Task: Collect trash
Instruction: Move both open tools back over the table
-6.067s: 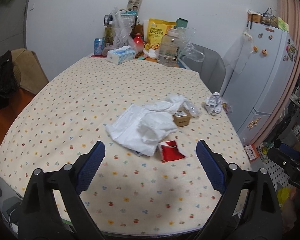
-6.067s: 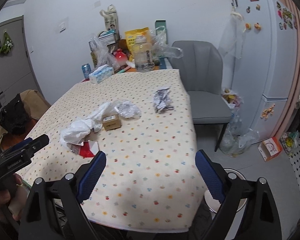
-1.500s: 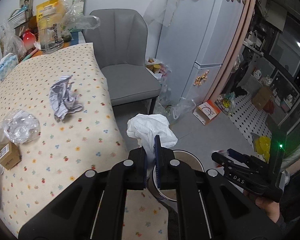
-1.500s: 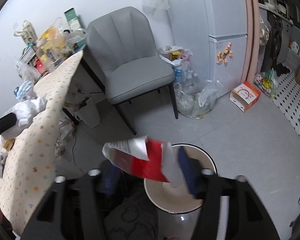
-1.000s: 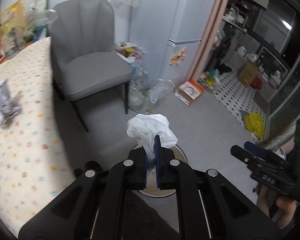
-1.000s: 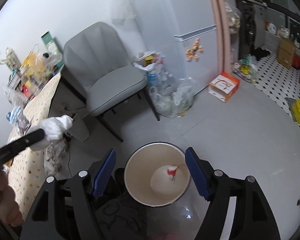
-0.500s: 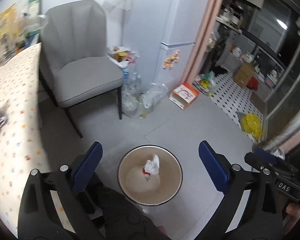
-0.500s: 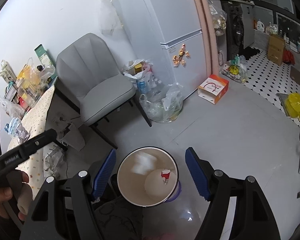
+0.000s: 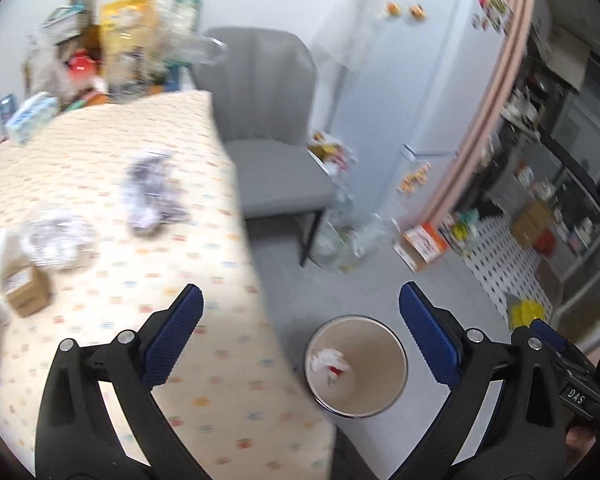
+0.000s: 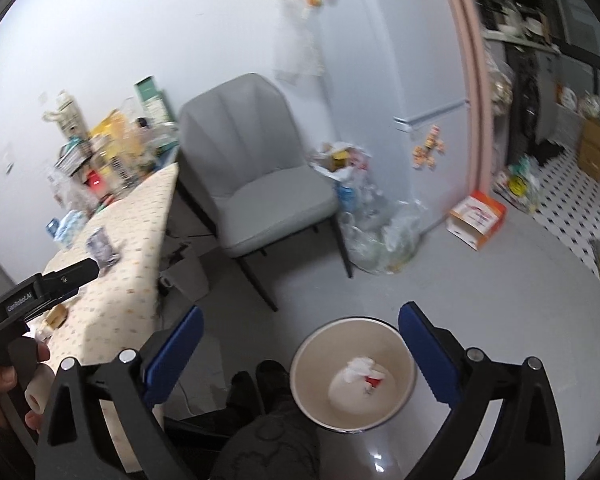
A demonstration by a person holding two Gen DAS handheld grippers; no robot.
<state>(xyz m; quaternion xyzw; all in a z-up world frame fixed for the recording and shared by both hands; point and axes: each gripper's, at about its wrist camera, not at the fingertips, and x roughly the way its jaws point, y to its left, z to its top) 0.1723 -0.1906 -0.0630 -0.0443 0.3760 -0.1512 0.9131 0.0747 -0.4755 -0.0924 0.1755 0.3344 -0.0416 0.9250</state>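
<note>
The round cream waste bin (image 9: 356, 366) is being seen low in the frame, on open grey floor just beside the edge of the table with the dotted cream cloth (image 9: 228, 216). Clear floor is being left between the bin and the grey padded chair (image 9: 276, 176).

The left gripper (image 9: 298, 334) is being held wide open with nothing between its pads; a second ago it was being kept closed on the white crumpled tissue (image 9: 326, 360), which is now lying inside the bin beside one red scrap (image 10: 374, 381). The right gripper (image 10: 298, 344) is being opened, empty.

On the table three pieces are being counted: one grey crumpled paper (image 9: 150, 192), one clear plastic wrap (image 9: 58, 236), one small cardboard box (image 9: 26, 292).
</note>
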